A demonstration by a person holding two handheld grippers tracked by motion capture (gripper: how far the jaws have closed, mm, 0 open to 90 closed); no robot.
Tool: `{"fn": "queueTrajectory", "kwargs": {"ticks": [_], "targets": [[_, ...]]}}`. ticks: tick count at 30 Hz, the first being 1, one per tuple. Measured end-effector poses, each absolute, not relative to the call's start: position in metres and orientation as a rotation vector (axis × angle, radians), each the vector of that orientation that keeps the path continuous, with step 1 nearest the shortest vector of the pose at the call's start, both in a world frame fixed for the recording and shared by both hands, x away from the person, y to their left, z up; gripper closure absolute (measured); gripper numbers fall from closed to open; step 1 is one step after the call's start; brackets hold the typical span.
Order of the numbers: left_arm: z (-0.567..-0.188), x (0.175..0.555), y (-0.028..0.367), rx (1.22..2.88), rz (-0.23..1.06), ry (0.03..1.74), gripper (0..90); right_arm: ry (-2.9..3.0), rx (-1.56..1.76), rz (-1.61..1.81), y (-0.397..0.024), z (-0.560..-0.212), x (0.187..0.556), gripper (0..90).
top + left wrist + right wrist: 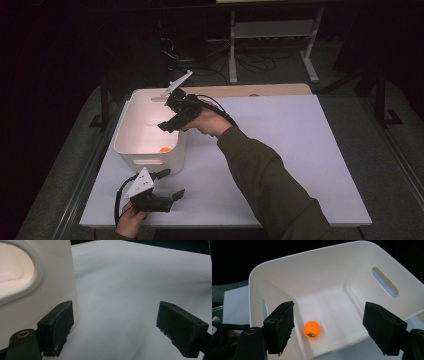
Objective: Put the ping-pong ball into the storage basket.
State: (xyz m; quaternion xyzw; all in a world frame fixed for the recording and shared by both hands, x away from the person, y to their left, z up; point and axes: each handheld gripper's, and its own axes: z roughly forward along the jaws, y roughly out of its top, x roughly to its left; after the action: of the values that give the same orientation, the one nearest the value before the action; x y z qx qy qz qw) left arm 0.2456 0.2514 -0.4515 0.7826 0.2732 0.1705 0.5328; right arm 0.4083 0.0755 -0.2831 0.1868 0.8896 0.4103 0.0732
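The white tabletop [280,150] carries one big thing: a white bin [131,127] w/ slotted handles, sitting toward its left side. On the bin floor, near the front corner, lies a small orange ball [165,148] (in the right gripper view it sits loose between the fingers' line of sight, touching nothing but the floor [312,329]).

The right gripper [172,120] hangs over the bin's open top, angled down into it. Its fingers [280,327] stand about halfway apart and hold nothing; the ball is well below them. The left gripper [167,187] rests low at the front edge of the tabletop, just beside the bin's front wall [50,277]. Its fingers [58,326] are spread wide, empty, one close to the wall but whether it touches, can't tell.

Judgement: the drop looks done, ball in bin. Risks from here are small ones. The right gripper or its cable could catch the rim on the way out and drag or tip the bin, since it's light-looking and nothing pins it. A shove from the left gripper would shift the bin too, and the ball would roll around the floor.
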Motion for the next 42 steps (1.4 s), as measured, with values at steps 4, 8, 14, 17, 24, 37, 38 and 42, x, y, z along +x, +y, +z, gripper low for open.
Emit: {"fn": "queueTrajectory", "kwargs": {"ticks": [4,8,14,17,24,37,38,42], "targets": [[-0.452,0.246,0.251,1.867,0.405,0.652,14.1,2.647,0.584,1.233,0.061,-0.281,0.41,23.6],[-0.451,0.246,0.251,1.867,0.408,0.652,14.1,2.637,0.601,1.238,0.049,-0.28,0.411,22.8],[-0.452,0.246,0.251,1.863,0.405,0.652,14.1,2.616,0.62,1.248,0.033,-0.281,0.411,21.3],[-0.452,0.246,0.251,1.866,0.407,0.652,14.1,2.61,0.628,1.249,0.026,-0.283,0.41,20.8],[-0.452,0.246,0.251,1.866,0.405,0.653,14.1,2.602,0.655,1.248,0.012,-0.292,0.408,19.0],[-0.451,0.245,0.251,1.869,0.408,0.648,14.1,2.593,0.686,1.262,-0.005,-0.311,0.4,13.5],[-0.451,0.245,0.251,1.87,0.409,0.648,14.1,2.591,0.688,1.265,-0.007,-0.312,0.4,13.3],[-0.451,0.245,0.251,1.87,0.407,0.649,14.1,2.577,0.706,1.266,-0.012,-0.318,0.397,12.9]]}}
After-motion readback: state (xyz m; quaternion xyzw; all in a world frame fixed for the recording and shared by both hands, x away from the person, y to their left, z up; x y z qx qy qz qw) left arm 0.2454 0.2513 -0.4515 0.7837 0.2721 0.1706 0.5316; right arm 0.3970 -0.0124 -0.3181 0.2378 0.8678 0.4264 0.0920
